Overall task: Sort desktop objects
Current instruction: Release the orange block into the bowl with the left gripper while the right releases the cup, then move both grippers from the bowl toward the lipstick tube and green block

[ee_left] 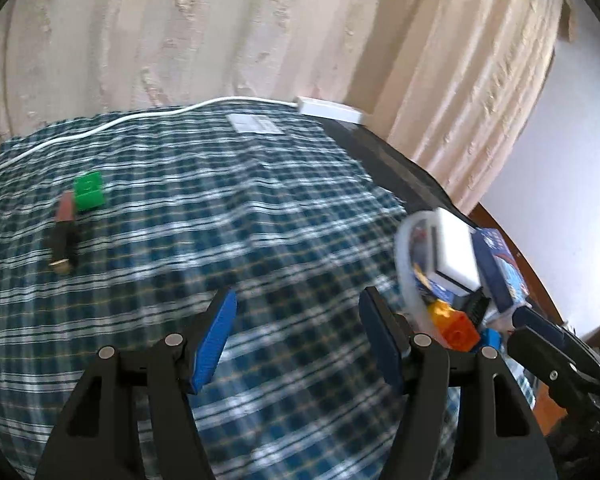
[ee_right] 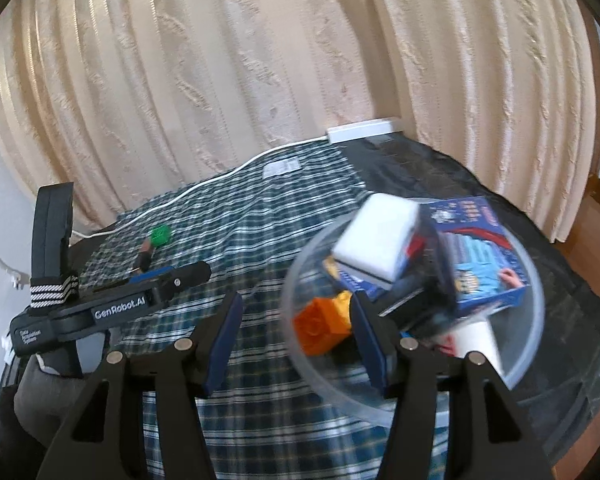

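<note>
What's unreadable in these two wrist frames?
- Clear plastic bowl, right wrist view: motion-blurred, so the blue printed box has no legible text.
- Same bowl, left wrist view: partly hidden by the left gripper and cut off by its finger.
- Small dark object with a pink tip beside the green toy brick: too blurred to identify.

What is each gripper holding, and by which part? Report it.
Nothing is held. The left gripper is open over the cloth; the right gripper, also open, appears to straddle the rim of the clear bowl without pinching it.
</note>
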{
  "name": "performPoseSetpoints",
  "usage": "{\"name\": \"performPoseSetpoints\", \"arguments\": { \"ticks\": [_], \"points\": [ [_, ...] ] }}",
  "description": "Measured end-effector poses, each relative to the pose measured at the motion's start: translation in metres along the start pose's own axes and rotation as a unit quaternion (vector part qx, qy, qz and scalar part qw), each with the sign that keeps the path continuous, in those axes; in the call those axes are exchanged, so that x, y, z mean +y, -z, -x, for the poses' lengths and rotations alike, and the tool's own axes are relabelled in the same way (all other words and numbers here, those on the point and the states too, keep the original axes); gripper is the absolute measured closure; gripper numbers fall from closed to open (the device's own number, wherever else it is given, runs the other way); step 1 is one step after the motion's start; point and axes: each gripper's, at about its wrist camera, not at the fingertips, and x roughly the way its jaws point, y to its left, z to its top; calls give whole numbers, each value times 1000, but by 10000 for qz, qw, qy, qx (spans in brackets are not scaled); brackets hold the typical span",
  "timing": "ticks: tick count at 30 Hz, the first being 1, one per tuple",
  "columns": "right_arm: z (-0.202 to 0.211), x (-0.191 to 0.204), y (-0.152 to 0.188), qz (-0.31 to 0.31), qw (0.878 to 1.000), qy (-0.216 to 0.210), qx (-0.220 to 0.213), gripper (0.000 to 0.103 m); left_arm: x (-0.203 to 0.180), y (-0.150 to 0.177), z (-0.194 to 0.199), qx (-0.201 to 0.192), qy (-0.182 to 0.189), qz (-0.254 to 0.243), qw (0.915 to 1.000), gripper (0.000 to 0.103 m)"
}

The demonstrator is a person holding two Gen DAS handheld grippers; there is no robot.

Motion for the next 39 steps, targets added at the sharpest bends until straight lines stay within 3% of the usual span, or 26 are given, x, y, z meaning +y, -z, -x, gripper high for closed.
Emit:
{"name": "performPoseSetpoints", "arguments": {
  "ticks": [17, 32, 39],
  "points": [
    [-33, 49, -4, 326, 9978, -476, 325, 41, 94, -14, 18, -195, -729, 664, 9949, 36],
    [-60, 75, -8, 464, 9951, -680, 547, 41, 146, -24, 3, -79, -1162, 1054, 9876, 36],
    [-71, 89, -12, 592, 9931, -787, 635, 41, 157, -30, -11, 59, -1371, 987, 9856, 37]
  ]
}}
